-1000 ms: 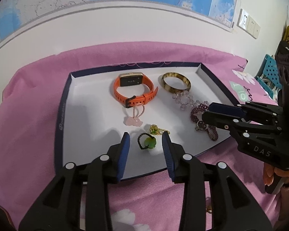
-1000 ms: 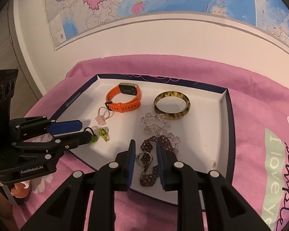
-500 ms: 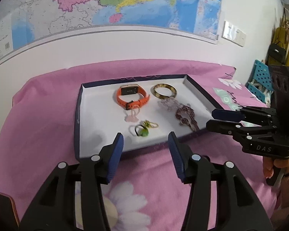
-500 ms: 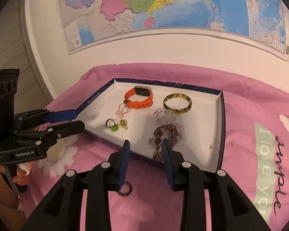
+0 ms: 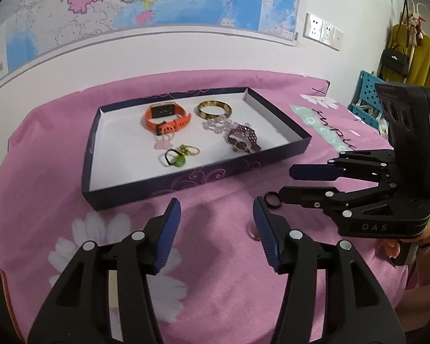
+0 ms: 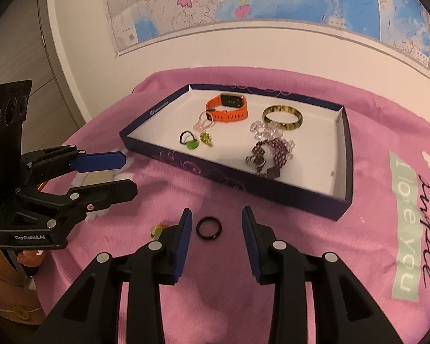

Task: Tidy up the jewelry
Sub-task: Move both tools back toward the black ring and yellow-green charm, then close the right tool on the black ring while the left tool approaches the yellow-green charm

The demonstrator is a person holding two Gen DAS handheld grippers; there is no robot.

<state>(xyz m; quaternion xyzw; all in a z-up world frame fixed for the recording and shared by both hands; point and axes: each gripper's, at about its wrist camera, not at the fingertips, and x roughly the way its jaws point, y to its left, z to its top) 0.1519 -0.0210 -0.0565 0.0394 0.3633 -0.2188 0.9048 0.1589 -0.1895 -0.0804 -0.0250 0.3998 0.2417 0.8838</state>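
A dark blue tray with a white floor holds an orange watch, an amber bangle, bead bracelets and a green ring. My left gripper hangs over the pink cloth in front of the tray, its jaws opening with nothing between them. A black ring lies flat on the cloth between the fingers of my right gripper, which is open and not touching it. A small gold ring peeks out beside the right gripper's left finger. In the right wrist view the left gripper points in from the left.
The pink flowered cloth covers the whole table. A wall map hangs behind it. Far right stand a blue crate and hanging clothes with a bag. A hand holds the right gripper's handle.
Both grippers have drawn back from over the tray to the cloth in front of it, and their jaws have widened. The black ring on the cloth has come into view.
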